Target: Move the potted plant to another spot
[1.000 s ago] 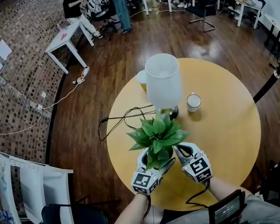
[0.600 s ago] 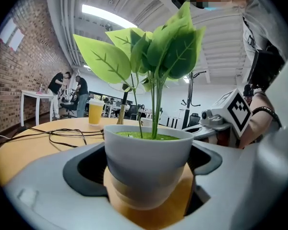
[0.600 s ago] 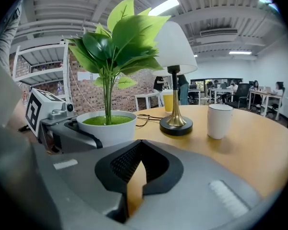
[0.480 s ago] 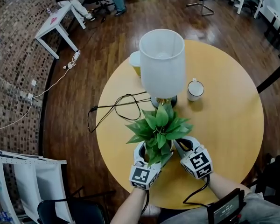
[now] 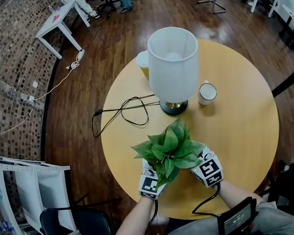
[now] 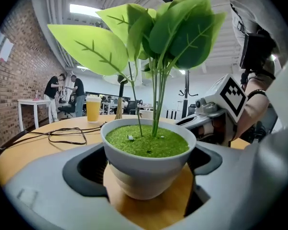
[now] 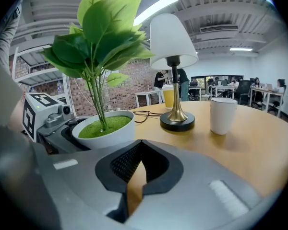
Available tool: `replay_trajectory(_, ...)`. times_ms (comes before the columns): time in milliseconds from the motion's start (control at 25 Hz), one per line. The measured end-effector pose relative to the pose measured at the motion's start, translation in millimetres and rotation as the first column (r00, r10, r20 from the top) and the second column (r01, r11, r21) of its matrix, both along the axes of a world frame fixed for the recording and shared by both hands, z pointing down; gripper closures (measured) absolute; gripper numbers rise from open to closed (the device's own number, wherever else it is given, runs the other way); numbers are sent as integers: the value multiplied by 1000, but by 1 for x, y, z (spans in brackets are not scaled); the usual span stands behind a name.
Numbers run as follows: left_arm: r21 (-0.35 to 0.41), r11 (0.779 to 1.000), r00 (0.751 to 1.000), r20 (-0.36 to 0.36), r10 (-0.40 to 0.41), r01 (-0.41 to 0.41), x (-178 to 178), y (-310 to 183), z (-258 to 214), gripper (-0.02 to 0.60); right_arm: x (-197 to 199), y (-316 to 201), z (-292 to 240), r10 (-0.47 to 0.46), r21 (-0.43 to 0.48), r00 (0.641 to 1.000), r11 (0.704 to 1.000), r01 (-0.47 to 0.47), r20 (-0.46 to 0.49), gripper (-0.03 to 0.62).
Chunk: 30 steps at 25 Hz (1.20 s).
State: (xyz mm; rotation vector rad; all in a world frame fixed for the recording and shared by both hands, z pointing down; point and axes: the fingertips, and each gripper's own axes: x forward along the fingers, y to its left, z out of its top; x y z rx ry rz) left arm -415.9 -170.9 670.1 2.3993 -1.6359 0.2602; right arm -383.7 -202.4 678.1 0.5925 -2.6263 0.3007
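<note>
1. The left gripper (image 5: 150, 176) is clamped round the white pot of the potted plant (image 6: 146, 162), at the near edge of the counter (image 5: 235, 131). I cannot tell whether the pot is lifted or resting.
2. The right gripper (image 5: 205, 166) is clenched on nothing, just beside the pot.
3. The pot looks smooth and tapered, so a one-sided grasp could let it slip or tip under the tall leaves.
4. Farther on stand the lamp (image 5: 173, 65), the mug (image 5: 207, 93) and the cable (image 5: 125, 112). A forward sweep could brush the shade or snag the cable.
</note>
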Motion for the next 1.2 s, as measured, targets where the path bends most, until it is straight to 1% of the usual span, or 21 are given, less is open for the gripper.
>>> replay_trajectory(360,-6,1000,1000,9,17,-17,-2,1,2,63,-1,-1,-4,10,8,1000,1000,-10,-5,586)
replay_trajectory(480,-7,1000,1000,8,22,-22,-2,4,1,47,2,-2,-6,20,15,1000,1000,-20,-8,586)
replay_trajectory(560,-11,1000,1000,10,16,-16,-3,10,2,25,4,-1,-11,25,24,1000,999,-24,-8,586)
replay_trajectory(800,-10,1000,1000,4,-19,19,-13,27,-10,28,7,7,-31,25,40,1000,999,-25,-4,586)
replay_trajectory(920,-1,1000,999,-12,-30,30,-14,42,-18,48,12,16,-44,27,58,1000,998,-27,-2,585)
replay_trajectory(1040,0,999,999,-32,-39,39,-3,58,-33,92,27,29,-63,25,76,1000,997,-25,5,585)
replay_trajectory(1200,18,999,998,-58,-26,27,22,79,-64,192,50,48,-91,22,102,999,995,-25,26,585)
